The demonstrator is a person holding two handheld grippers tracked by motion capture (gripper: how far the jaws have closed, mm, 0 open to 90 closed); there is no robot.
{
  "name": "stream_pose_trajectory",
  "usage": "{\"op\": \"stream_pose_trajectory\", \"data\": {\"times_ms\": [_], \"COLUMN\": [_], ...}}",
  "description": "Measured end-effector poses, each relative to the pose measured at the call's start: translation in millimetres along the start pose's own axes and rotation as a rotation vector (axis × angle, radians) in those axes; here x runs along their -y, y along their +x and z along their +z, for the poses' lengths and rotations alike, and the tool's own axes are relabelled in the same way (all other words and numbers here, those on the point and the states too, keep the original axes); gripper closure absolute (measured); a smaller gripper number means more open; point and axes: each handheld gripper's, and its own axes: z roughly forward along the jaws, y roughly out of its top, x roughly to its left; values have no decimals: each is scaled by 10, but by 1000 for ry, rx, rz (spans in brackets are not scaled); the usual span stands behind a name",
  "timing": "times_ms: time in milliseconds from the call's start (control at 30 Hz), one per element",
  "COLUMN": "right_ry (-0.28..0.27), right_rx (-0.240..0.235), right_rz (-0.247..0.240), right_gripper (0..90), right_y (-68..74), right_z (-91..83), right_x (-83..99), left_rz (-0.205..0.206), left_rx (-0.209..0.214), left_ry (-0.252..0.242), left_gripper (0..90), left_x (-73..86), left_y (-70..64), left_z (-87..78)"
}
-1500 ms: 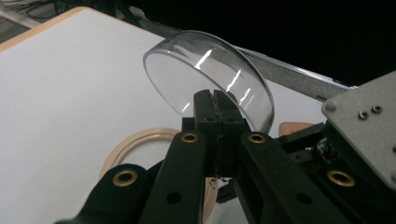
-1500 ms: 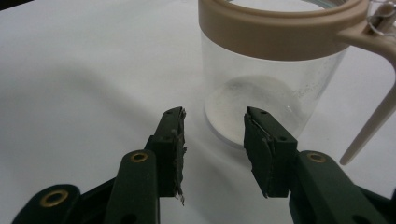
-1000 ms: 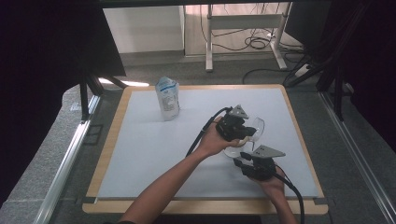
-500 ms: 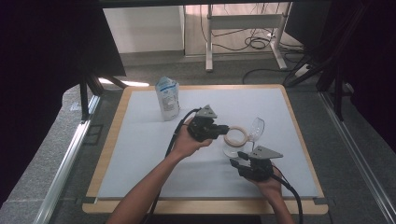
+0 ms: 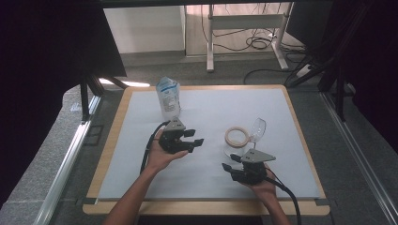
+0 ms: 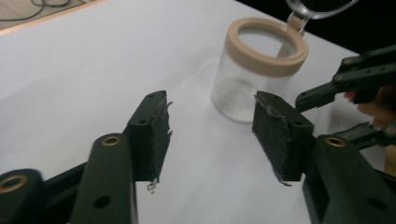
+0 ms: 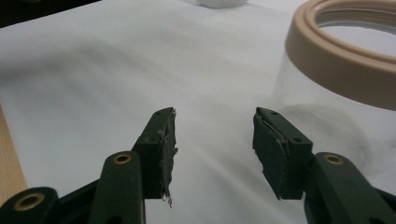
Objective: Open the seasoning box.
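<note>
A clear glass jar with a beige rim stands upright on the white mat, its clear hinged lid swung open behind it. My left gripper hovers left of the jar, open and holding nothing. Seen from the left gripper view, the jar stands just beyond the open left gripper, apart from it. My right gripper sits in front of the jar, open and empty. In the right gripper view, the jar rises close on the right, beside the right gripper.
A crumpled clear plastic pouch with blue print stands near the mat's back left. The white mat lies on a wood-edged board. Cables trail from both grippers toward the front edge. The right gripper appears at the right of the left gripper view.
My left gripper has drawn back to the left, away from the jar, and now hovers apart from it. The right gripper has barely moved.
</note>
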Motion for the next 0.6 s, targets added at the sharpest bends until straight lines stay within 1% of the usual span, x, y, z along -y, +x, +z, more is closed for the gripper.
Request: {"op": "stream_pose_trajectory", "data": {"times_ms": [33,133,167,200,300,433,500,567,600], "right_ry": [-2,-5,-5,-7,-11,-11,-13,-13,-10], "right_rx": [-7,-12,-12,-15,-17,-15,-14,-16,-19], "right_rz": [-5,-8,-10,-14,-15,-8,-8,-8,-8], "right_gripper": [491,488,486,483,479,470,467,467,466], "right_y": [22,44,56,79,100,122,137,144,149], "right_z": [16,34,43,63,89,151,206,222,232], "right_x": [-4,-10,-14,-20,-26,-34,-41,-46,-52], "left_rz": [-6,-29,-39,-51,-71,-106,-105,-118,-118], "left_rx": [1,1,2,3,-12,-29,-39,-43,-48], "left_ry": [4,16,22,31,45,42,50,38,38], "left_gripper": [407,385,364,322,313,303,309,316,316], "left_x": [38,149,184,216,302,411,442,477,491], "left_y": [12,57,77,98,147,198,225,252,265], "left_z": [-18,-54,-60,-65,-87,-132,-154,-181,-190]}}
